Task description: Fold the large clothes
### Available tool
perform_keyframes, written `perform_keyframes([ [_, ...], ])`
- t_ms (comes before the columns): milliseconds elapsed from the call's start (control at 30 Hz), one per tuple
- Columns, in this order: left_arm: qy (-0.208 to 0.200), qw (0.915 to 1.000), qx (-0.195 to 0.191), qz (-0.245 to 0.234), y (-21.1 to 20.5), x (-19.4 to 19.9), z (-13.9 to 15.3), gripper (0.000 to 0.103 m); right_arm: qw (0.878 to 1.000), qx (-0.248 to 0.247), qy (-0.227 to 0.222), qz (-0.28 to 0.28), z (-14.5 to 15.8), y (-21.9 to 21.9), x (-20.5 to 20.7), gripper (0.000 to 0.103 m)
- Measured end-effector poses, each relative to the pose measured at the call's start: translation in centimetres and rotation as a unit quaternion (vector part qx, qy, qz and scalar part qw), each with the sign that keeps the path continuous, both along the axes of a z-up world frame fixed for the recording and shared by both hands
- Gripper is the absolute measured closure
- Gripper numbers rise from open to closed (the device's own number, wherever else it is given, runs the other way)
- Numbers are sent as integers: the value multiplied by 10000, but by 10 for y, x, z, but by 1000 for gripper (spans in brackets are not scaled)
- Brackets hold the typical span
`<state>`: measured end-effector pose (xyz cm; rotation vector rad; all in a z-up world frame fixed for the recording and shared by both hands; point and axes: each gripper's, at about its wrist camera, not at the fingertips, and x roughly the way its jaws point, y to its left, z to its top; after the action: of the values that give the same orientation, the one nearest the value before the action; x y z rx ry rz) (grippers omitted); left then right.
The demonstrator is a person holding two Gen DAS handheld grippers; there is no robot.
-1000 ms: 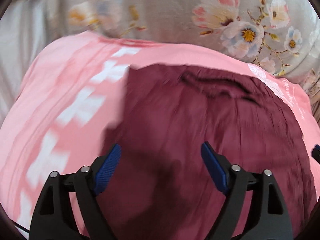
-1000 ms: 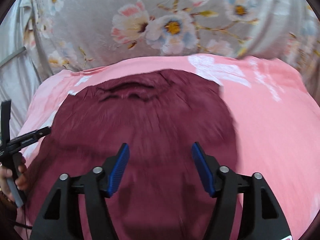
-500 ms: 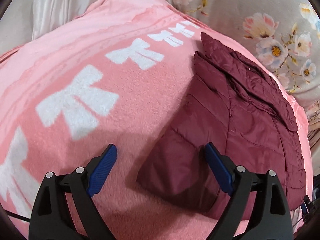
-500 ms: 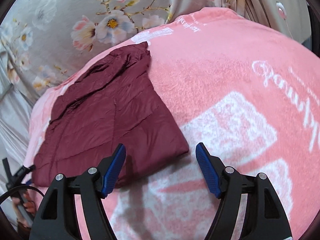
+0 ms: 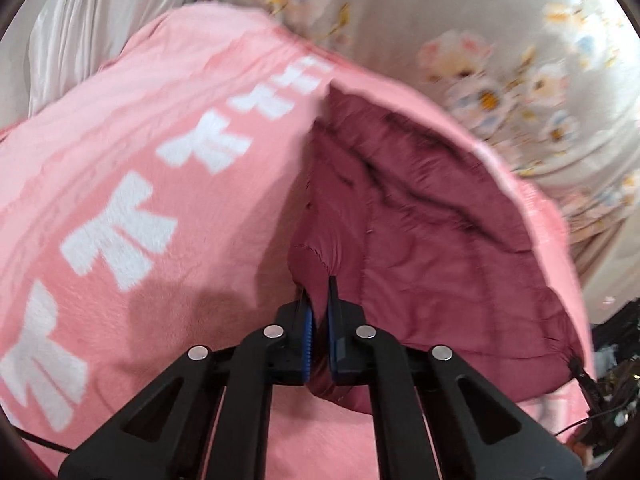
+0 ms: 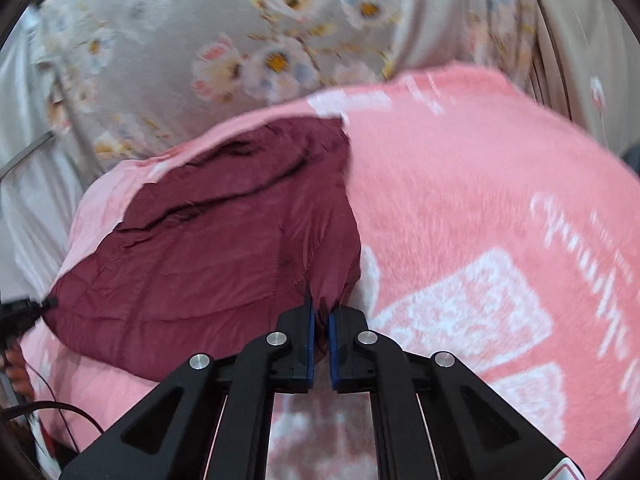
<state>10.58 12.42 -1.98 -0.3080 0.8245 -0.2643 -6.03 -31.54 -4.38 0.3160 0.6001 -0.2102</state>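
Note:
A dark maroon quilted jacket (image 5: 432, 240) lies folded on a pink blanket (image 5: 140, 184) with white bow prints. My left gripper (image 5: 318, 292) is shut on the jacket's near left corner, with fabric pinched between the blue pads. In the right wrist view the same jacket (image 6: 224, 248) spreads to the left. My right gripper (image 6: 320, 312) is shut on its near right corner. Both views are motion-blurred.
A grey floral bedsheet (image 6: 248, 52) lies beyond the pink blanket (image 6: 480, 220). Pale curtain fabric (image 5: 92, 20) hangs at the far left. A black cable (image 6: 52, 408) and part of the other gripper (image 6: 20, 308) show at the right wrist view's left edge.
Both grippers were open half a second ago, straddling the jacket's near corners. Both have now shut on those corners, and the corners look slightly raised.

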Motion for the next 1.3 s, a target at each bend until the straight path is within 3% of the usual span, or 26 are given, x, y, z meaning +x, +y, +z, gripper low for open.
perform_keyframes([
  [67,-329,9992,-152,-170,10,-25,29,99,9962,-684,-328,437,27,17,-28,99],
  [200,-900,9948,-300,-362,38,-82,74,99,9759,-1685,-715,1187,67,44,-97,99],
  [333,-1306,9899,-446,-322,62,-136,105,99,9741,-1612,-1054,1185,91,53,-156,99],
  [433,-1452,9874,-580,-238,64,-146,118,99,9786,-1258,-1367,882,103,46,-163,99],
  [600,-1700,9852,-191,119,42,-114,137,99,9845,-625,-1591,391,117,16,-114,99],
  [800,-1795,9821,115,569,16,-33,150,99,9870,-365,-1554,-155,128,-11,-17,100],
  [933,-1737,9804,416,834,-1,21,147,99,9882,-443,-1390,-472,128,-22,52,100],
  [1067,-1458,9802,777,1092,-19,83,125,99,9918,-499,-985,-641,110,-35,119,100],
  [1300,-608,9806,1458,1160,-51,177,42,99,9963,-77,-135,-849,38,-62,212,100],
])
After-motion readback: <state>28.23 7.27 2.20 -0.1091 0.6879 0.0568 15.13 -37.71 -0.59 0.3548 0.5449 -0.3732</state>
